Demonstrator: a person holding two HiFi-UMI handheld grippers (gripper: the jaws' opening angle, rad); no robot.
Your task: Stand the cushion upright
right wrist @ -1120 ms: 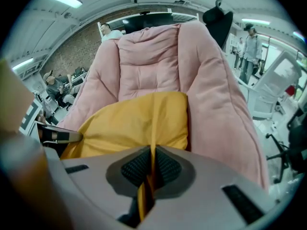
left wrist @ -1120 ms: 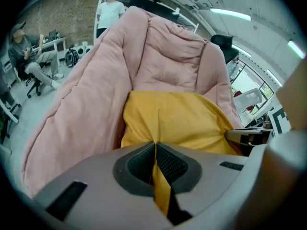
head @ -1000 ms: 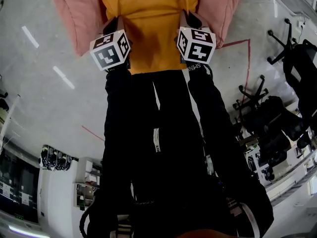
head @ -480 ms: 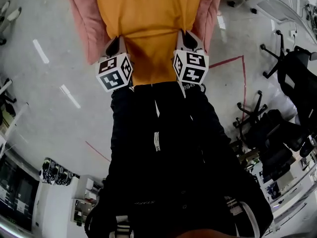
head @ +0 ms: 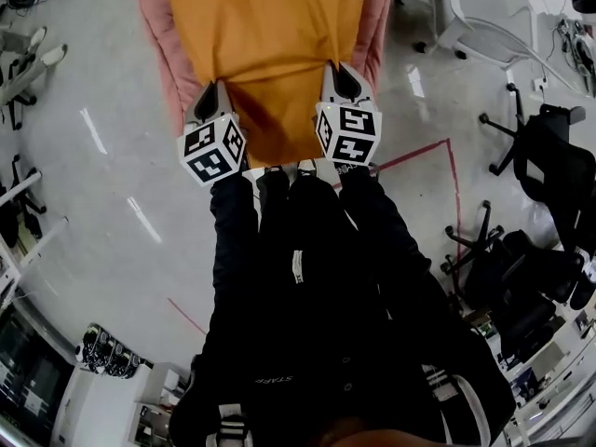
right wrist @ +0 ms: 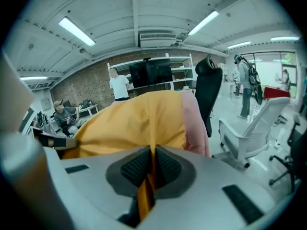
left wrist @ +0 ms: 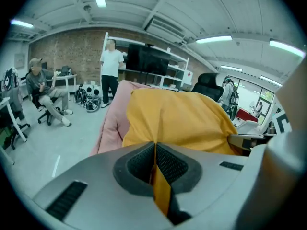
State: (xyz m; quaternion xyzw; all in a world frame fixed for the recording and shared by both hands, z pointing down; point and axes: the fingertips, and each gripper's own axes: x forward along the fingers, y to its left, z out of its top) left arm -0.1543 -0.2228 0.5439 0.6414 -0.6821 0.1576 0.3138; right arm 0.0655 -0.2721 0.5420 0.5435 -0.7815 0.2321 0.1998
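Gripping the orange cushion by its near edge, the left gripper and the right gripper each have their jaws pressed together on a thin fold of its cover, one near each corner. The cushion stretches away from the person over a pink padded seat, whose fabric shows along both of its sides. Whether the cushion's far edge rests on that seat cannot be told.

The step in hand looks like tipping the cushion up onto its far edge. To do it well, the two grippers should rise together and level, so the held edge stays straight and the cushion does not twist. The far edge ought to stay planted on the seat as a pivot. Since only a fold of cover is pinched, a slow, steady lift suits better than a jerk, which could pull the fabric free. The jaws should part only once the cushion stands balanced or leans on the pink padding.
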